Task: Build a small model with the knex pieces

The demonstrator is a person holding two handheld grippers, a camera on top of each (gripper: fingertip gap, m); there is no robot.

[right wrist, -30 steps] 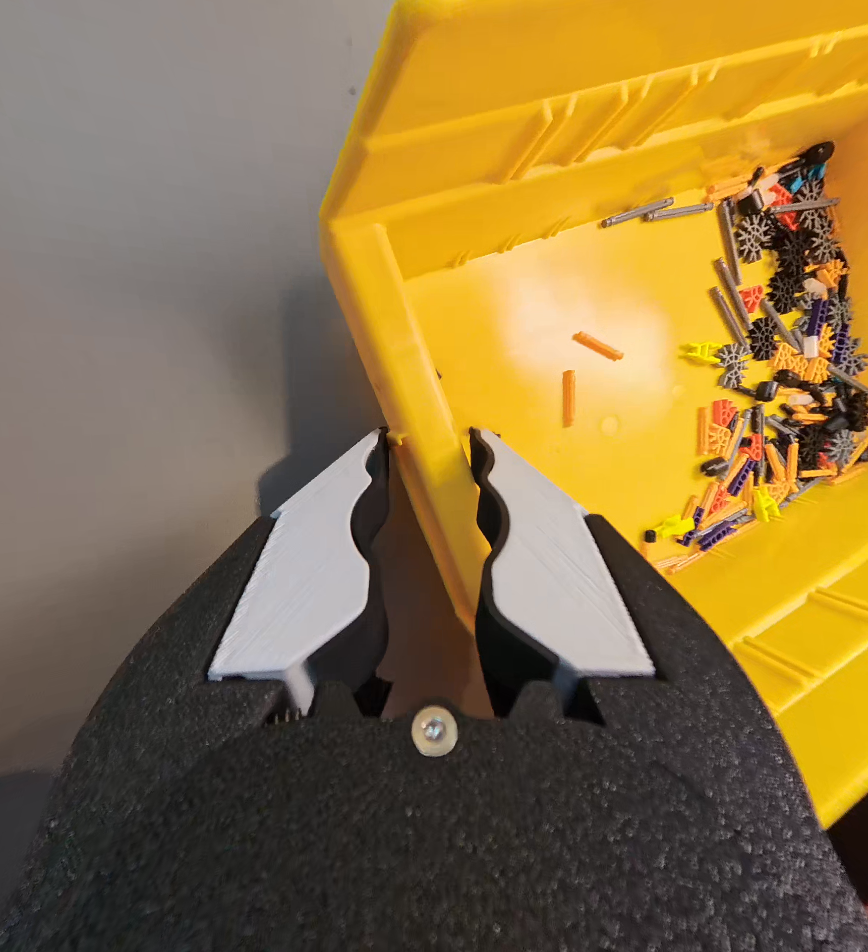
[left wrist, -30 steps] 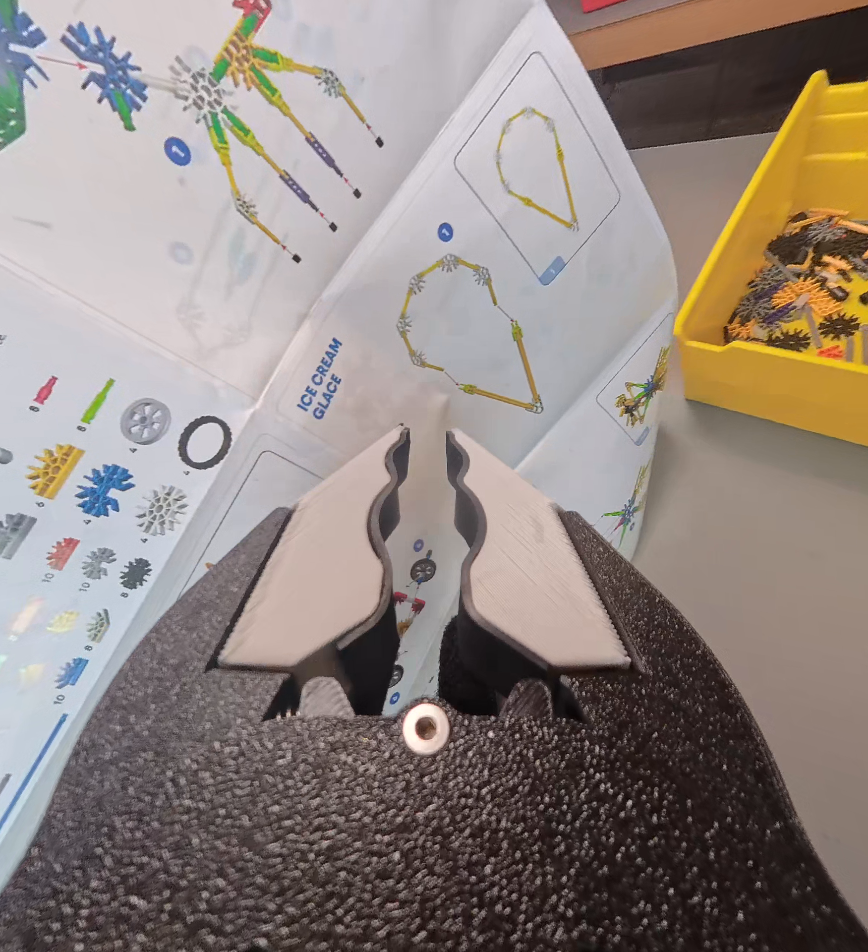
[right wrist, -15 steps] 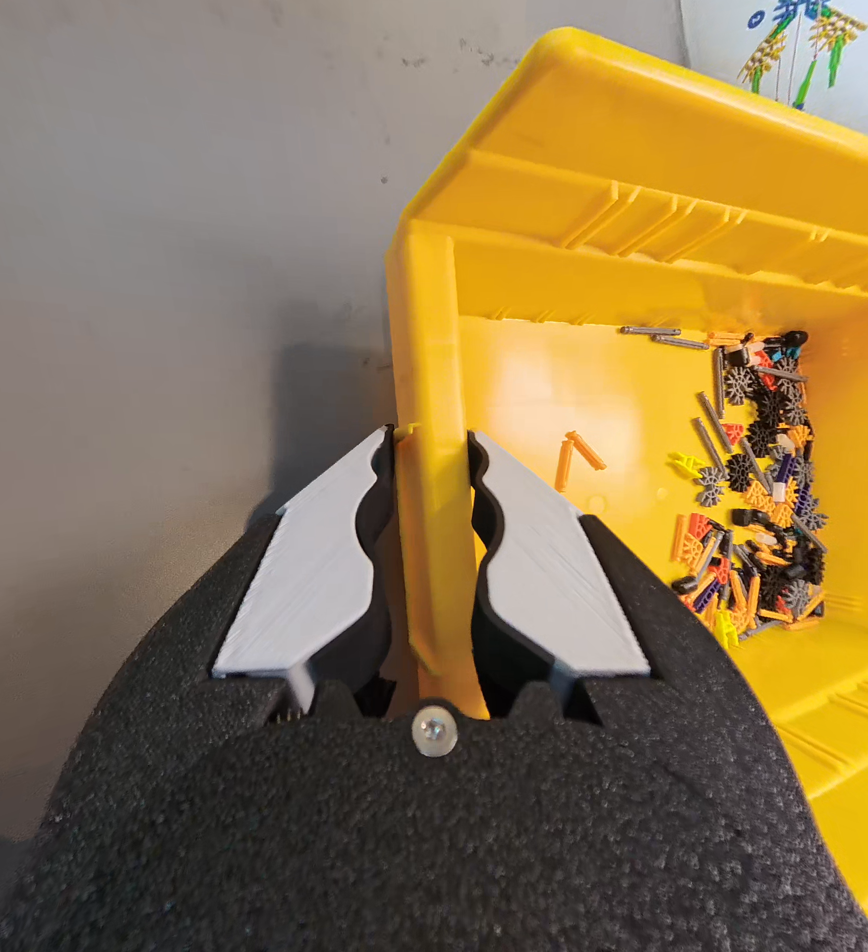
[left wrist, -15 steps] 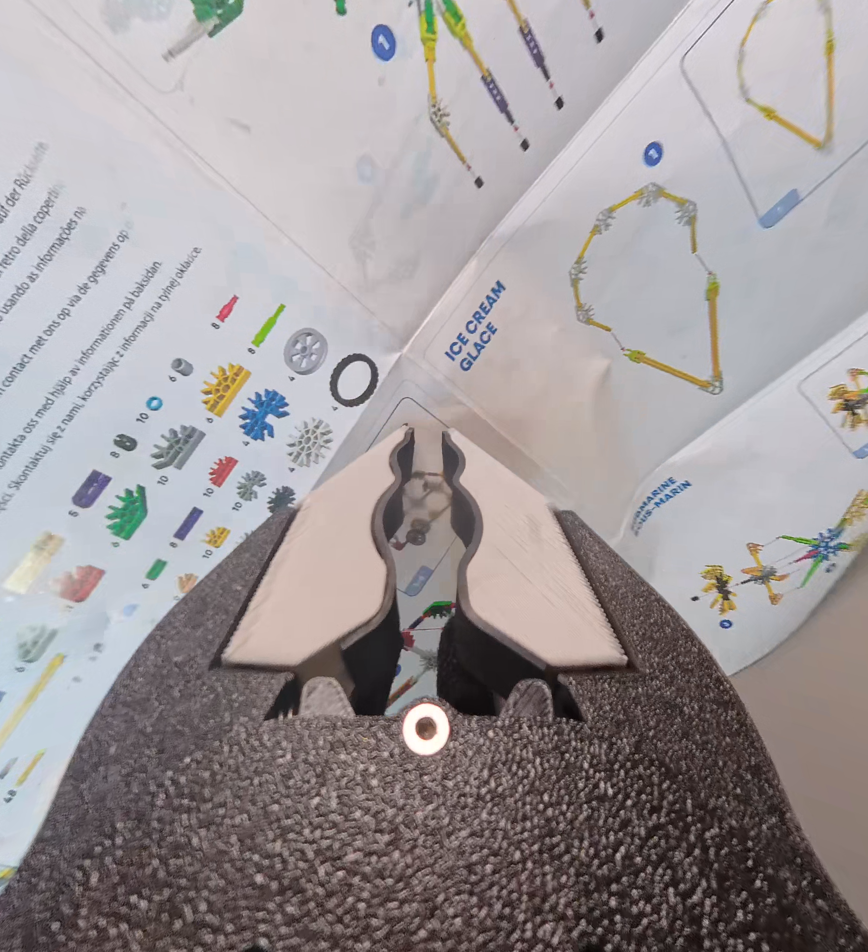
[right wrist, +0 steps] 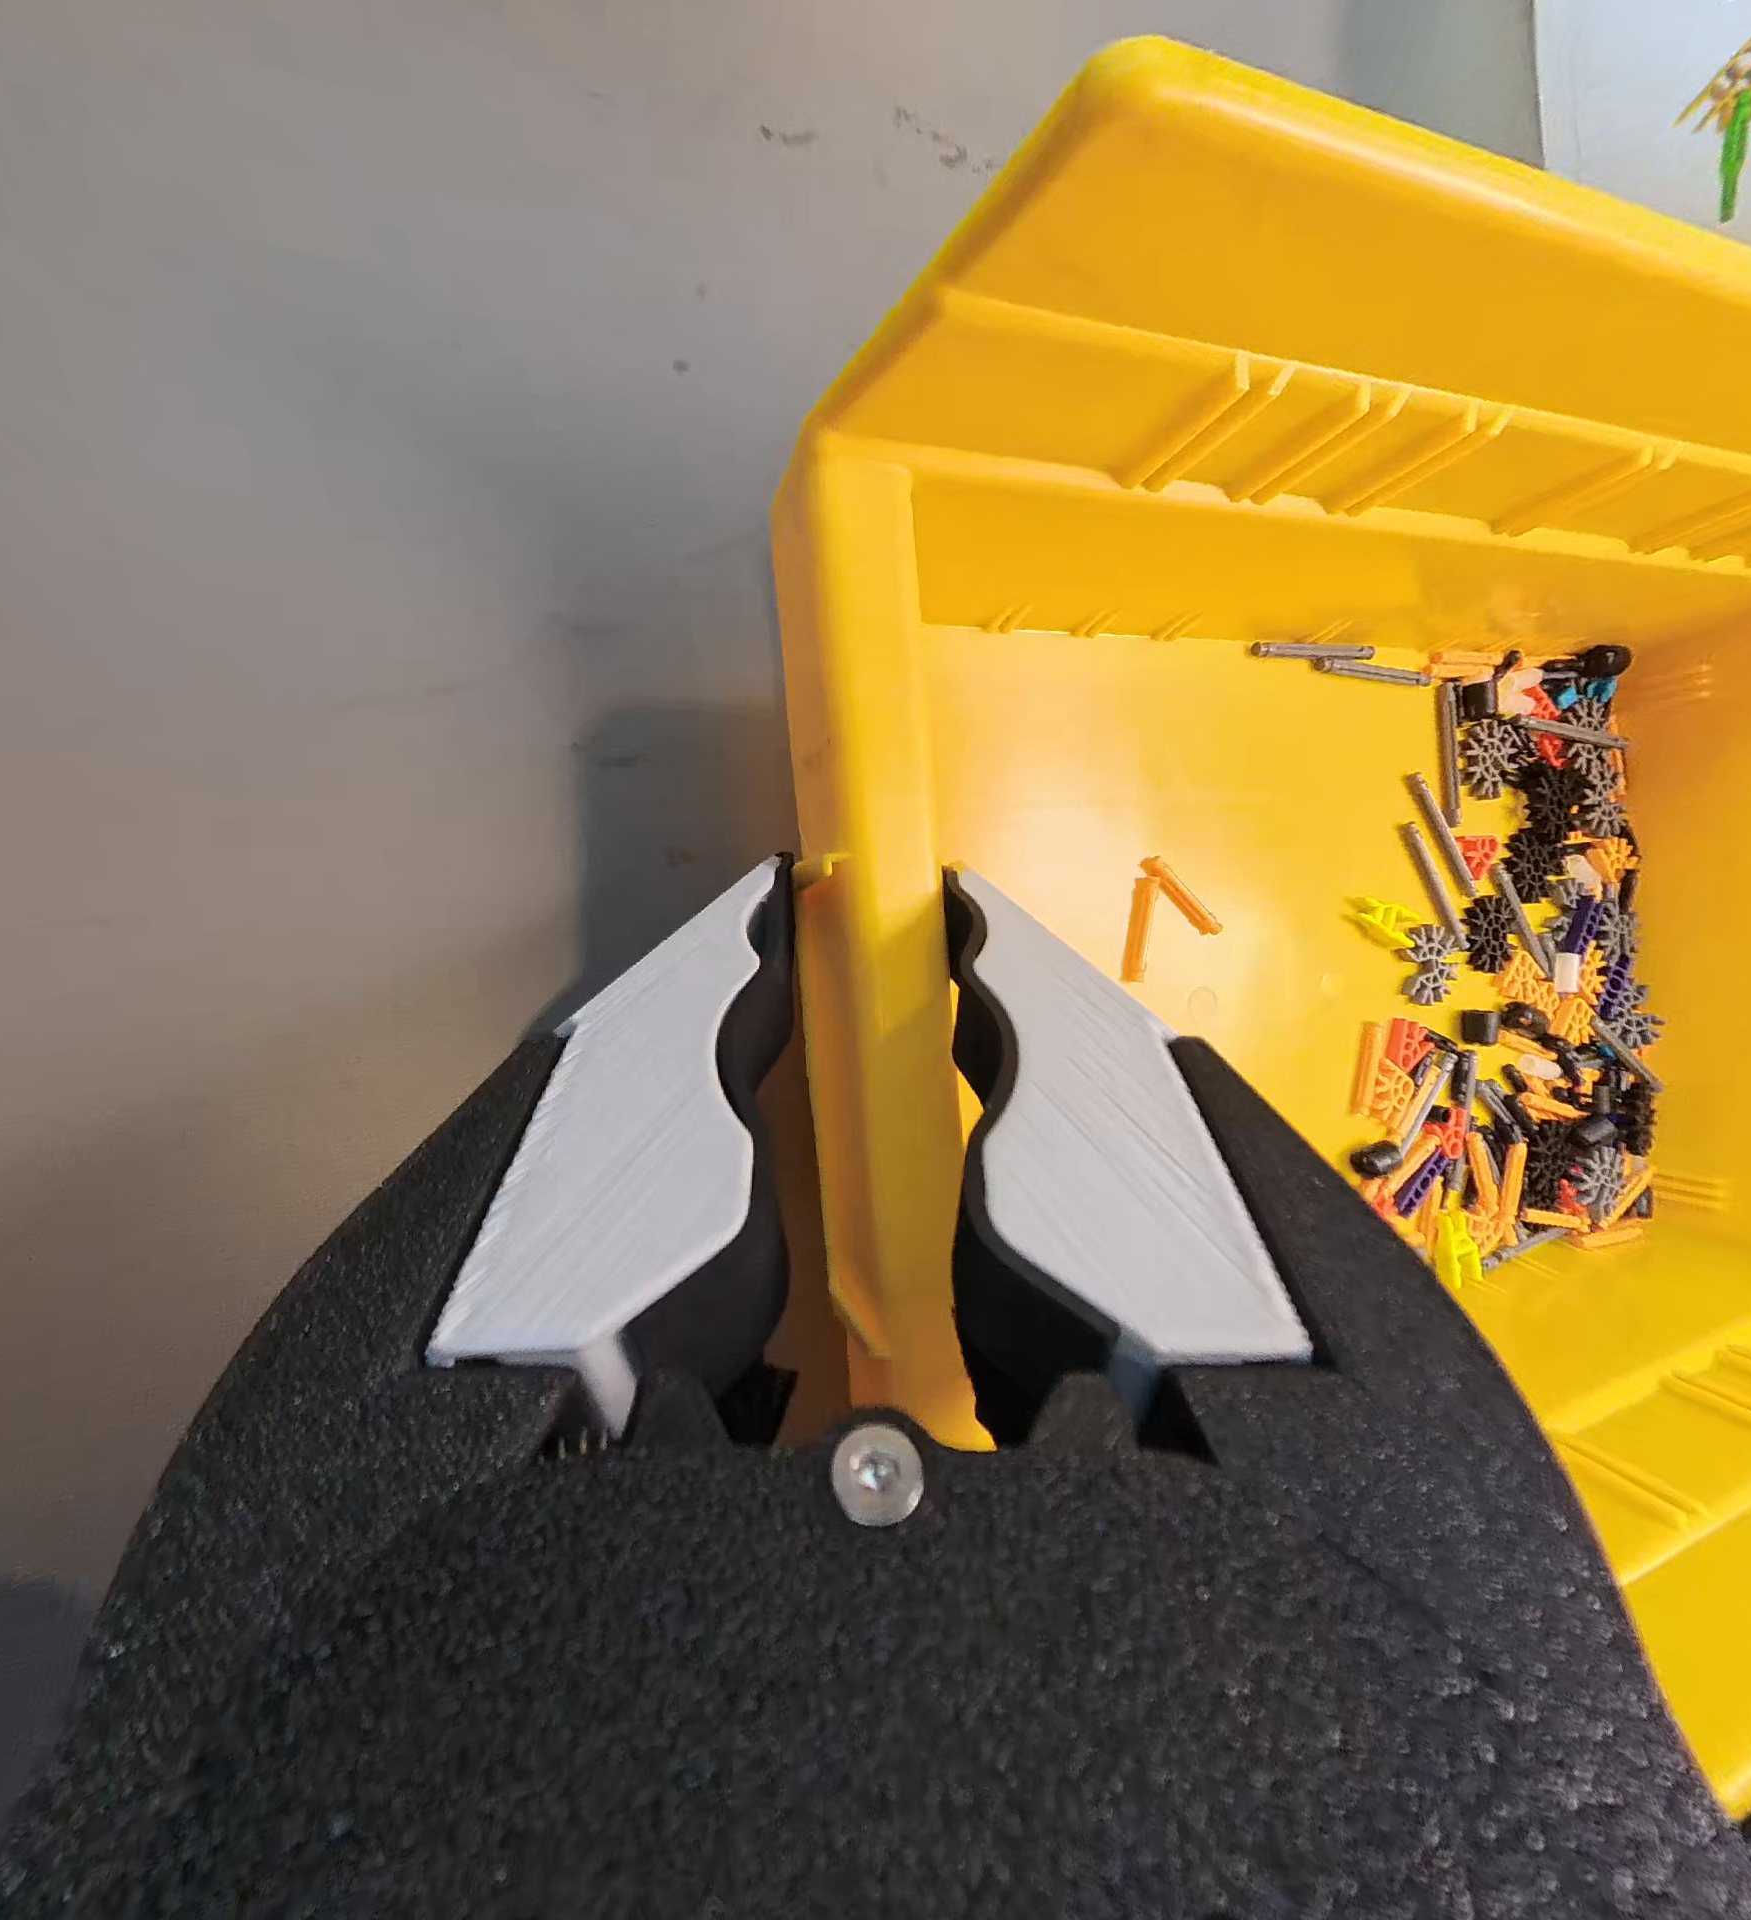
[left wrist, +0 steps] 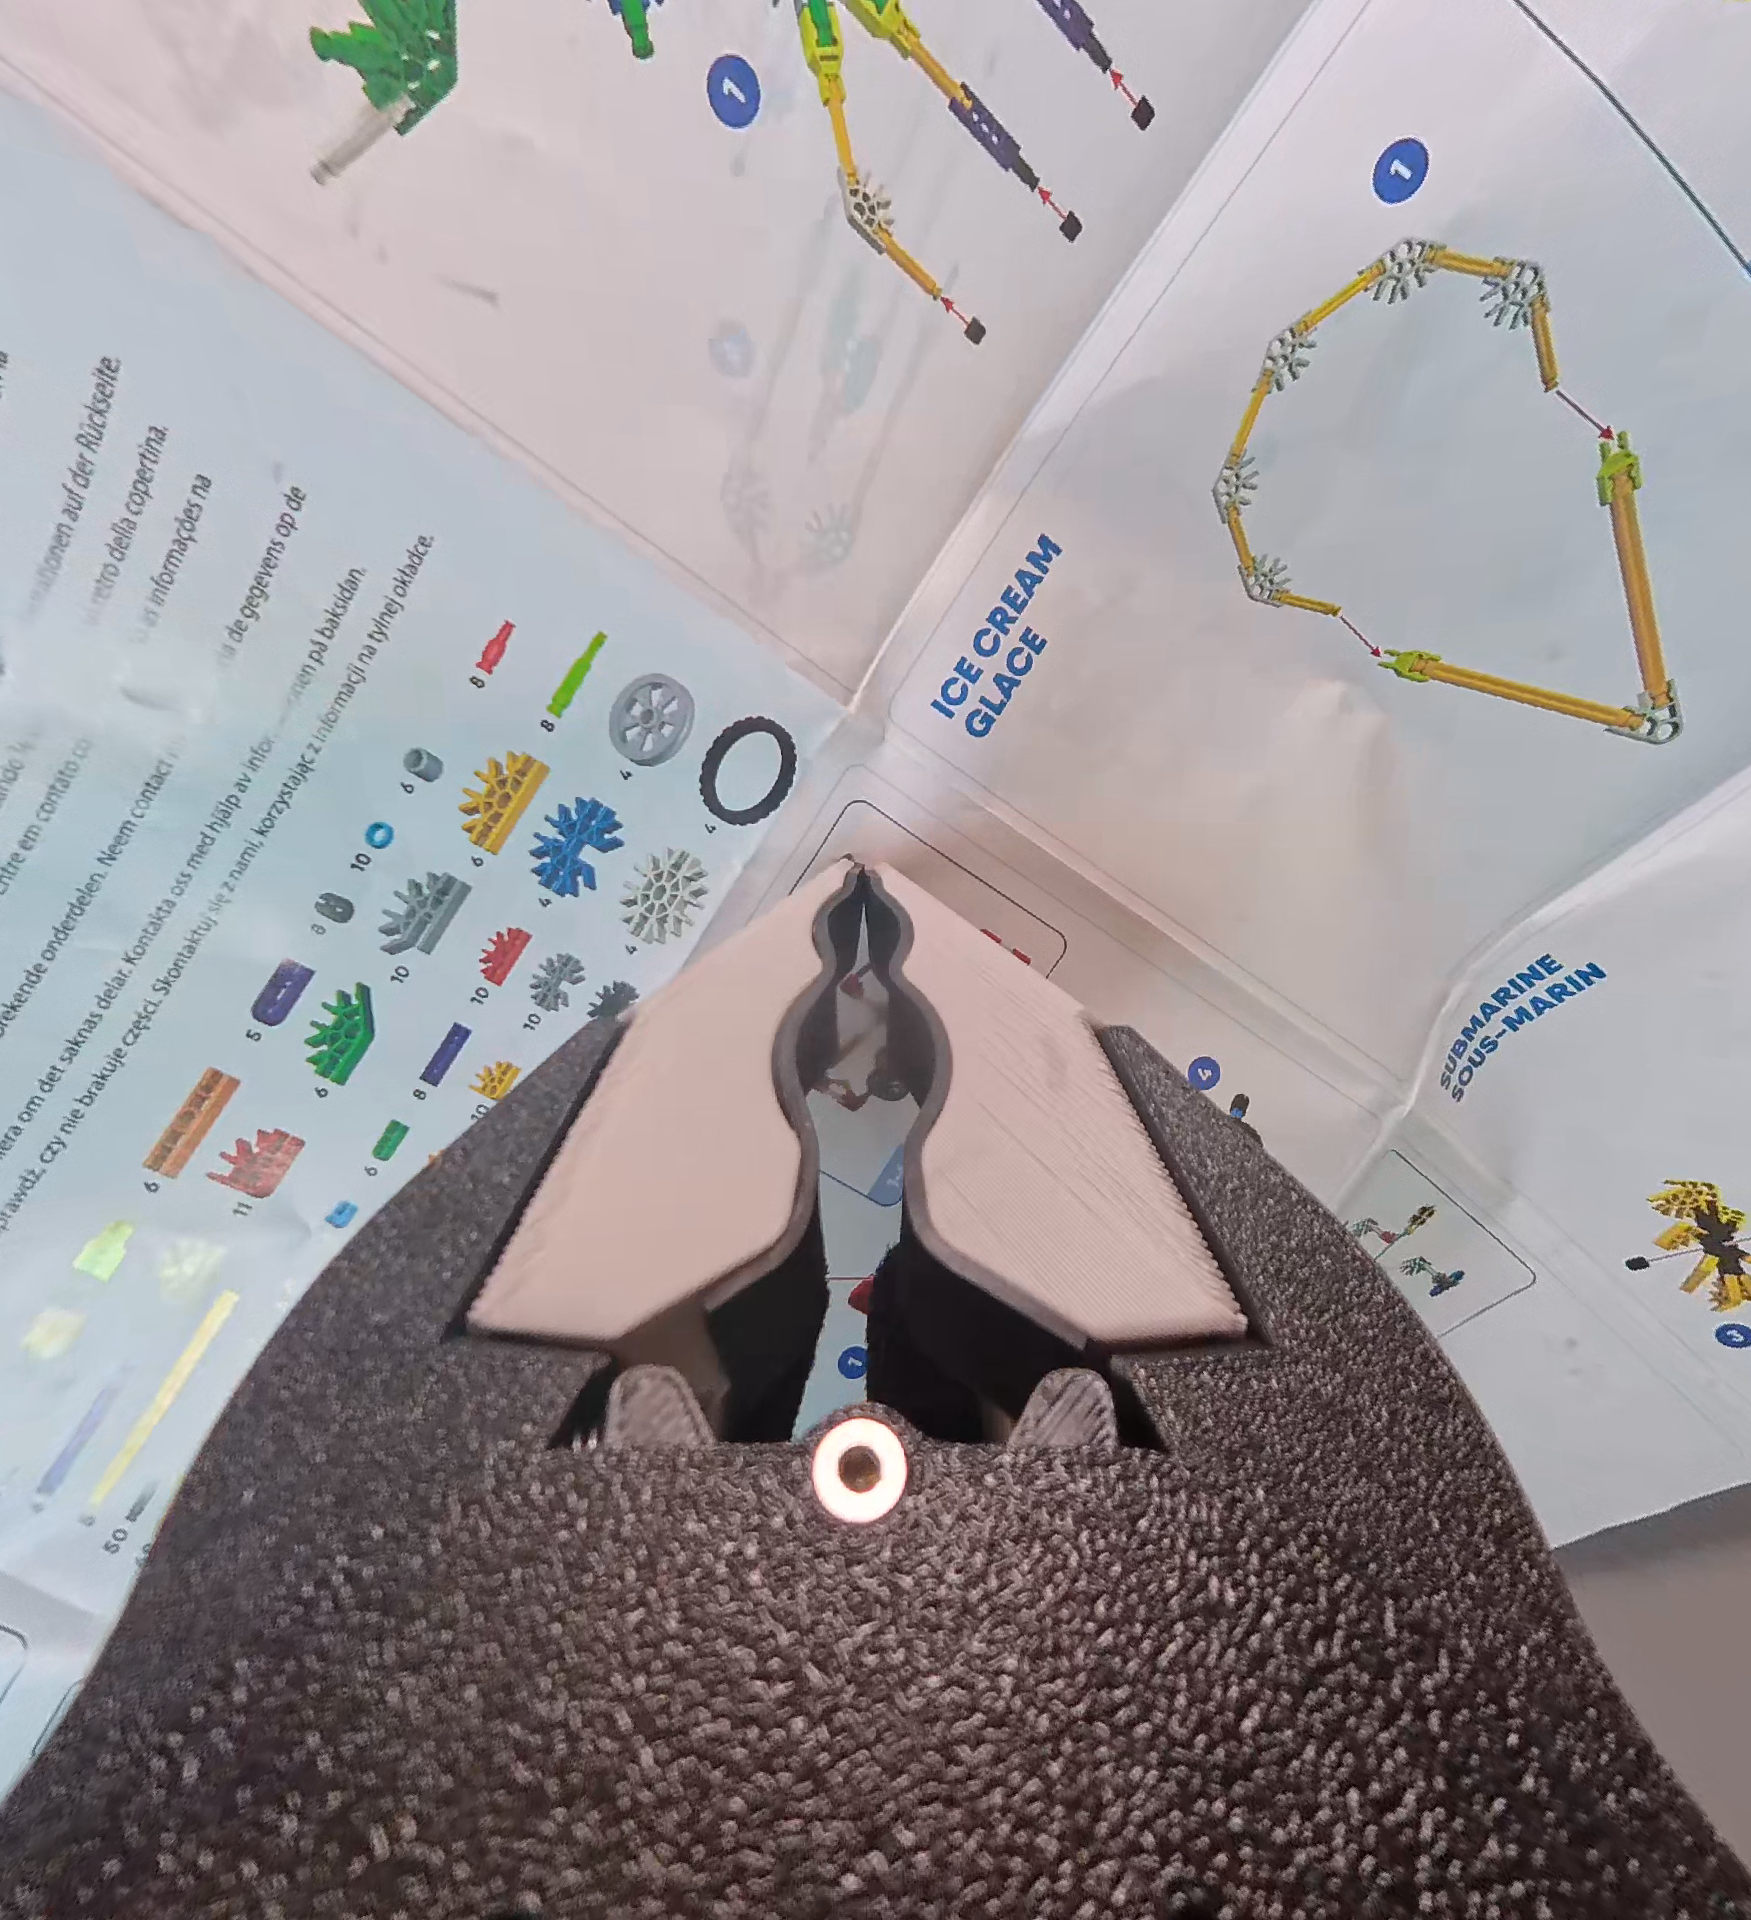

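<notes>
Left tool (left wrist: 858,883) fingertips now pressed together over folded instruction sheet (left wrist: 1266,727); right tool (right wrist: 866,873) clamped on yellow bin (right wrist: 1266,312) wall, bin tilted above grey table (right wrist: 279,520), parts (right wrist: 1536,935) slid together.

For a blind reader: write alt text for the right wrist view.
The right gripper is shut on the side wall of a yellow bin above a grey table. Small construction-toy pieces lie heaped at the bin's far side, with two orange rods apart from them.
</notes>
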